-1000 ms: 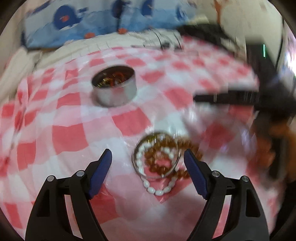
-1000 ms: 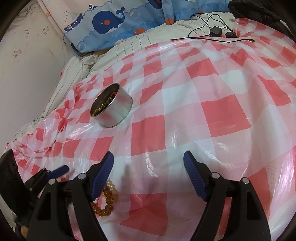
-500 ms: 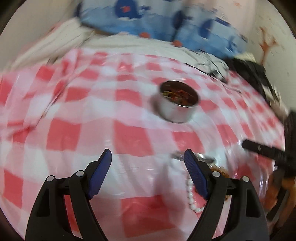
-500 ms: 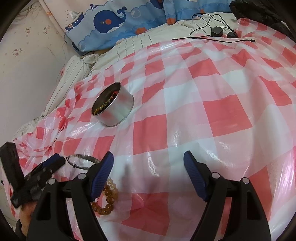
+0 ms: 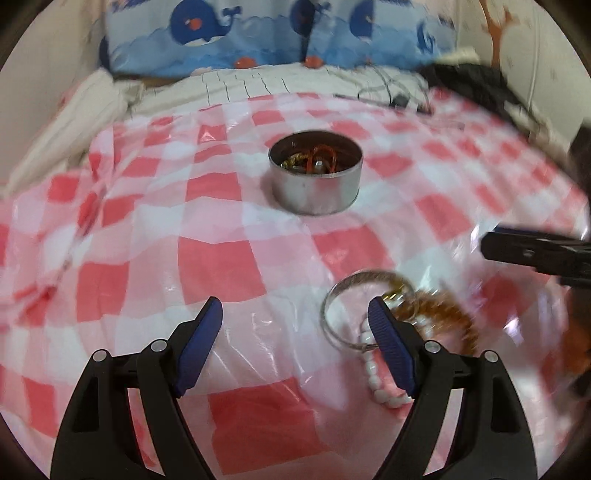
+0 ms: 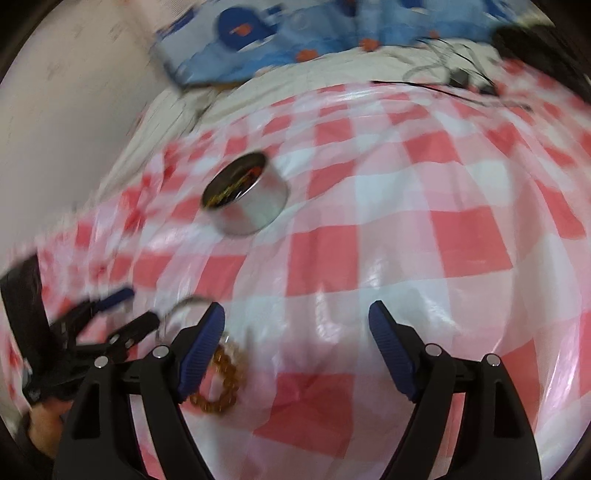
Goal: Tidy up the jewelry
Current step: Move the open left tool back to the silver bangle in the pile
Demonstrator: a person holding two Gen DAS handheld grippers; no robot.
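Observation:
A round metal tin (image 5: 315, 178) with jewelry inside stands on the red-and-white checked cloth; it also shows in the right wrist view (image 6: 246, 194). A silver bangle (image 5: 334, 302), a white pearl bracelet (image 5: 373, 380) and an amber bead bracelet (image 5: 443, 314) lie together in front of it. My left gripper (image 5: 295, 332) is open and empty, its right finger over the pile. My right gripper (image 6: 297, 330) is open and empty; the amber bracelet (image 6: 221, 380) lies by its left finger. The left gripper shows at the left of that view (image 6: 127, 310).
A blue whale-print pillow (image 5: 258, 33) and white bedding lie behind the cloth. Black cables (image 6: 458, 77) and a dark garment (image 5: 476, 85) lie at the far right. The right gripper's finger (image 5: 535, 254) reaches in from the right of the left wrist view.
The left gripper swung away left from the bracelet pile, then back toward it; the pile now lies under its right finger. The right gripper has begun to move; its view is blurred.

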